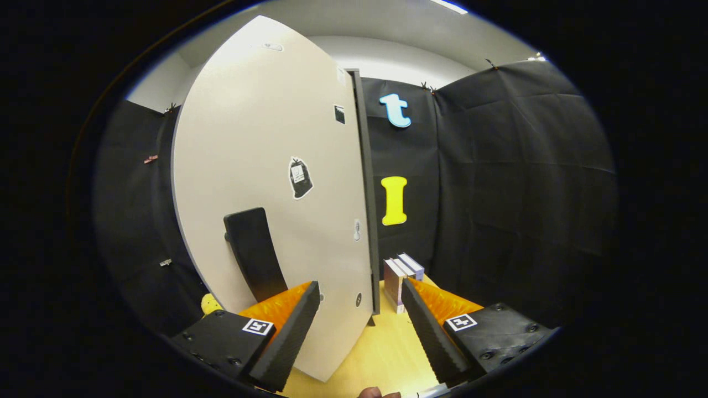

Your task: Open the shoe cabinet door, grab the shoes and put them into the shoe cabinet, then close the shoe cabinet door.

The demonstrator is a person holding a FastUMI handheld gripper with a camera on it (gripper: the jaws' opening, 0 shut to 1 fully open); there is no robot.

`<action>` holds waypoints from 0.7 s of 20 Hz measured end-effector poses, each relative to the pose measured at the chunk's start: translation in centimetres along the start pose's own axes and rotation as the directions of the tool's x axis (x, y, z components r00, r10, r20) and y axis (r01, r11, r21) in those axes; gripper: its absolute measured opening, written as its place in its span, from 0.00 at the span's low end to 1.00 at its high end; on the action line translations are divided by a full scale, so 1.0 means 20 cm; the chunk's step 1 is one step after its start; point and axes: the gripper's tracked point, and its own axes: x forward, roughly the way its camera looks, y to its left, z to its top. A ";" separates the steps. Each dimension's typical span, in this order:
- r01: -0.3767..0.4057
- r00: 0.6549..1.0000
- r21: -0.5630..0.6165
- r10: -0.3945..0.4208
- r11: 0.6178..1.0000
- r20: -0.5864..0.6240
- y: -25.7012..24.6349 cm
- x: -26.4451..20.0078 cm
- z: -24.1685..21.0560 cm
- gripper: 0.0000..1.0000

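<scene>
Your gripper (359, 309) has its fingers spread apart, holding nothing. The tall off-white shoe cabinet door (265, 182), with its flat black handle (251, 251) and black bag-shaped sticker (300, 178), stands just ahead, its near lower edge between the fingers. Far right, small white-and-purple boxes (402, 279) sit on the yellow wooden tabletop (381, 354).

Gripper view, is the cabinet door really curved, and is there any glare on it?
In the gripper view the fisheye lens bows the shoe cabinet door; ceiling light washes out its upper part; the open gripper straddles the door's lower edge, sharp, without motion blur.
</scene>
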 end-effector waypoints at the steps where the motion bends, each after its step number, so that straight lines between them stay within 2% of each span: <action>1: -0.028 1.000 0.007 0.028 1.000 -0.006 0.06 0.02 -0.01 0.97; 4: -0.103 0.994 0.001 0.103 0.995 -0.026 0.22 0.03 -0.03 0.98; 7: -0.135 0.991 -0.027 0.135 0.990 -0.013 0.31 0.02 -0.02 0.98; 14: -0.137 0.990 -0.040 0.138 0.990 0.018 0.35 0.02 0.05 0.98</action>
